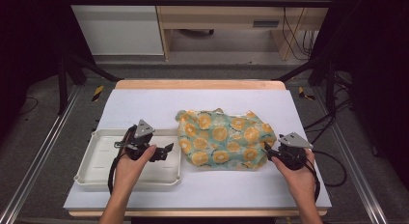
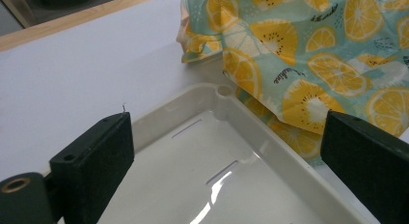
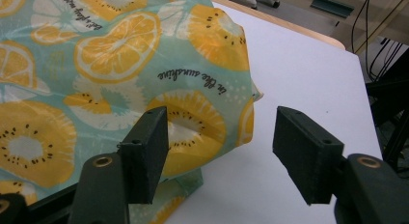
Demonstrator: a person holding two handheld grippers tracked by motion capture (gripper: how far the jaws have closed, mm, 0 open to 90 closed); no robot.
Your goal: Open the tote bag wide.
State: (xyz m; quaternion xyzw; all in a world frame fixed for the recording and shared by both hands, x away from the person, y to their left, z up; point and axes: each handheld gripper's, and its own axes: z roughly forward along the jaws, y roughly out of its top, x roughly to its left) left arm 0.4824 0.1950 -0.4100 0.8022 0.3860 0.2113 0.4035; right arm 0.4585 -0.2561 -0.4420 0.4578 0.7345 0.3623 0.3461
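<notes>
The citrus-print cloth (image 1: 224,139) lay bunched at centre frame, its left edge draped over the white tray (image 1: 96,173). The left gripper (image 1: 166,149) hovered agape above that tray; the right gripper (image 1: 268,149), jaws apart, straddled the cloth's right edge.

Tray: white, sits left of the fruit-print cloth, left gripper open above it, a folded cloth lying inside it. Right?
Not quite: the tray holds nothing; the left gripper view shows its bare glossy floor. The rest stands: it sits left of the fruit-print cloth, with the left gripper open above it.
</notes>
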